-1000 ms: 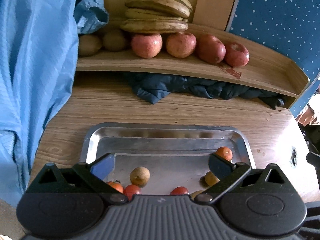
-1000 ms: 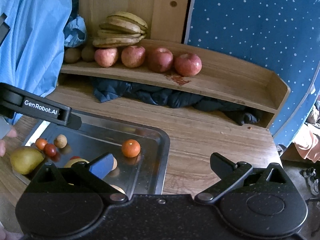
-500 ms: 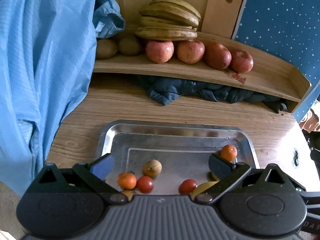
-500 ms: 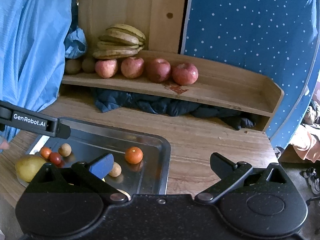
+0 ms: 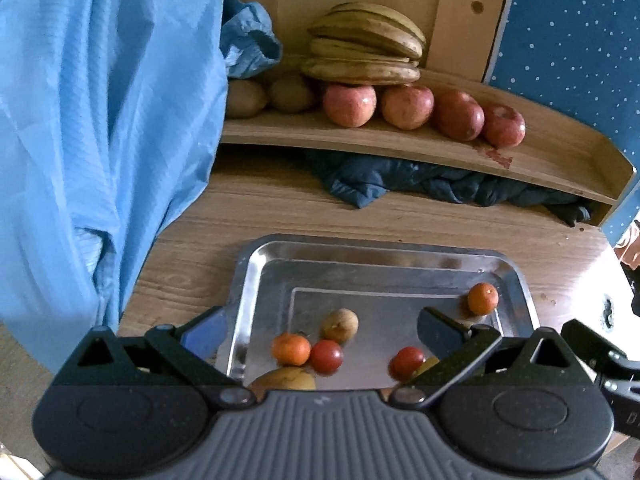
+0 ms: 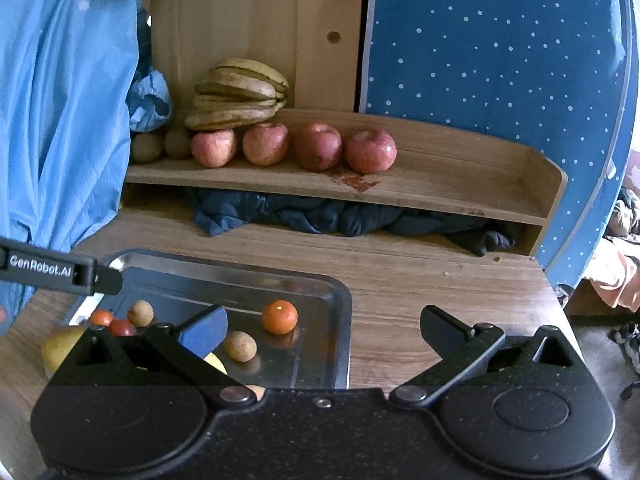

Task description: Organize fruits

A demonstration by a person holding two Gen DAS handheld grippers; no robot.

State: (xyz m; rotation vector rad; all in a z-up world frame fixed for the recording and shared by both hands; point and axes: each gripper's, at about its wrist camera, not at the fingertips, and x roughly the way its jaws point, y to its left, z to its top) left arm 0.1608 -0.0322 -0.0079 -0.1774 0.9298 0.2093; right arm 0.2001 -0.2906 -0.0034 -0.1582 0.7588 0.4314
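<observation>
Between open left gripper [image 5: 320, 326] fingers, tray [image 5: 376, 254] fruit

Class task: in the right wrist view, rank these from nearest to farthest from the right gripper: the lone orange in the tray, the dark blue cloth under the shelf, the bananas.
1. The orange, in the metal tray, just ahead-left of the right gripper.
2. The dark blue cloth, on the table beneath the shelf.
3. The bananas, stacked at the shelf's back left.
</observation>
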